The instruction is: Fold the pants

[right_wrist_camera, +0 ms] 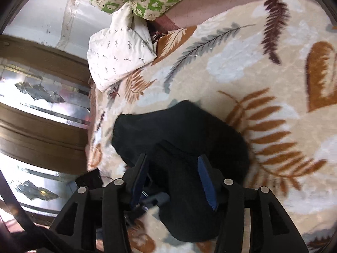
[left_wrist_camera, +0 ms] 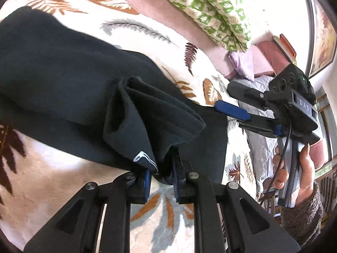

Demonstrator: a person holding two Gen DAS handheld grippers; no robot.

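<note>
The black pants (left_wrist_camera: pixel 52 80) lie across a leaf-print blanket (left_wrist_camera: pixel 147 33). My left gripper (left_wrist_camera: pixel 161 181) is shut on a bunched leg cuff with a small white logo (left_wrist_camera: pixel 145 158), lifted over the rest of the pants. My right gripper (left_wrist_camera: pixel 231 110) shows in the left wrist view at the right, held in a hand, its blue pads (left_wrist_camera: pixel 231 109) at the pants' edge. In the right wrist view my right gripper (right_wrist_camera: pixel 172 181) is open, its jaws standing wide apart over the black pants (right_wrist_camera: pixel 181 135).
A green-and-white patterned pillow (left_wrist_camera: pixel 210 10) and a pink headboard (left_wrist_camera: pixel 168 10) lie beyond the blanket. A white pillow (right_wrist_camera: pixel 120 54) sits at the blanket's edge. A brown wooden frame with glass panels (right_wrist_camera: pixel 42 122) stands to the left in the right wrist view.
</note>
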